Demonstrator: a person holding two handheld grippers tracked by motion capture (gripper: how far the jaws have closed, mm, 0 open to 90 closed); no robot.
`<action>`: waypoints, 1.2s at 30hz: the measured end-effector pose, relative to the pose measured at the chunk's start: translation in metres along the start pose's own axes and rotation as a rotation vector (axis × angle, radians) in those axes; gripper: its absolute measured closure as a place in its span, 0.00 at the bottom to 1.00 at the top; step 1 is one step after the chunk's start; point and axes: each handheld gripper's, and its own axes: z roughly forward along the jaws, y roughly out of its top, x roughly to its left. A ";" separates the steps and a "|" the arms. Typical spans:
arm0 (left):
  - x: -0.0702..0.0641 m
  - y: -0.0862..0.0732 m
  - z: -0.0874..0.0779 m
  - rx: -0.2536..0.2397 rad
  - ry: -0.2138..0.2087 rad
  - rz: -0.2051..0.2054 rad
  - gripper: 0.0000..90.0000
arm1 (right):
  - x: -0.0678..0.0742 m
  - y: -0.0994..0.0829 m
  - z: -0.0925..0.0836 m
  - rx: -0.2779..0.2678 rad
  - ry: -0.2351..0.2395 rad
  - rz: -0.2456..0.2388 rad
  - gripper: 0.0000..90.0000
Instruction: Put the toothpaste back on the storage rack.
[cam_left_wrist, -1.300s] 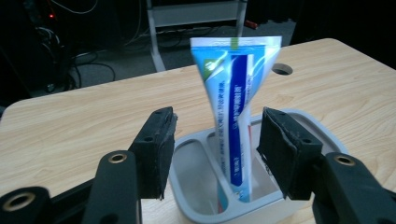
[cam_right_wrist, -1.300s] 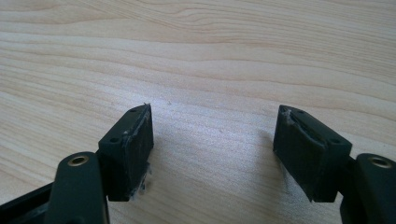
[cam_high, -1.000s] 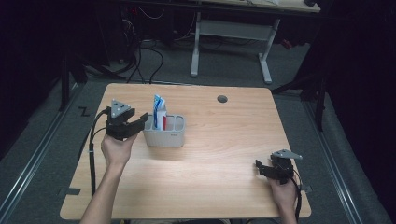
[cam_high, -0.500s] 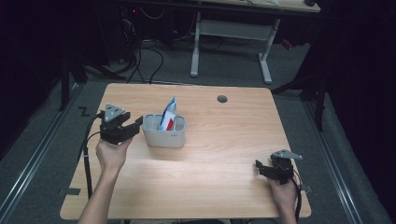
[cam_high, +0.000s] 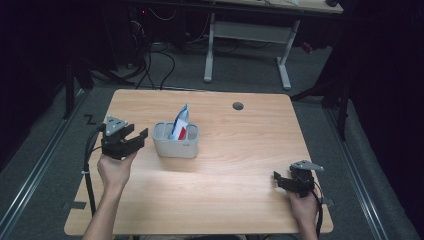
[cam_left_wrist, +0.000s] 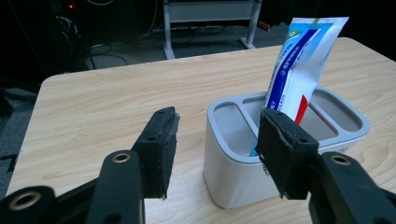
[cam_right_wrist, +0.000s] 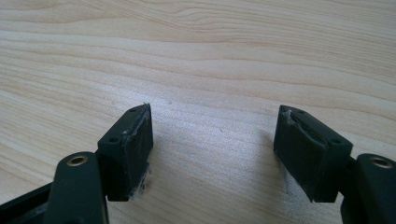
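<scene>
A white holder (cam_high: 176, 142) with three slots stands left of the table's middle. A blue, white and red pouch (cam_high: 180, 124) stands in its middle slot and leans to the right. My left gripper (cam_high: 139, 134) hovers just left of the holder, open, with nothing between its fingers. In the left gripper view the holder (cam_left_wrist: 243, 177) sits partly behind the right jaw of the left gripper (cam_left_wrist: 215, 126), and the pouch (cam_left_wrist: 301, 65) rises above it. My right gripper (cam_high: 278, 180) rests near the front right corner, open over bare wood, as the right gripper (cam_right_wrist: 212, 121) shows in its own view.
The wooden table (cam_high: 240, 150) has a round cable hole (cam_high: 238, 106) at the back right. A white desk frame (cam_high: 247, 35) stands on the floor behind it. Cables trail off the table's left edge.
My left gripper has drawn back to the left, away from the holder. The pouch has tipped from upright to a lean towards the right. The right gripper has kept still.
</scene>
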 end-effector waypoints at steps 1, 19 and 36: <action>0.001 -0.002 -0.001 0.005 0.003 0.002 0.53 | 0.000 0.000 0.000 0.000 0.000 0.001 0.32; 0.008 -0.013 -0.011 0.013 0.031 -0.002 0.53 | 0.000 0.000 0.000 0.000 -0.001 0.003 0.32; 0.017 -0.026 -0.018 0.028 0.040 -0.017 0.53 | 0.000 0.000 0.000 -0.001 -0.001 0.002 0.32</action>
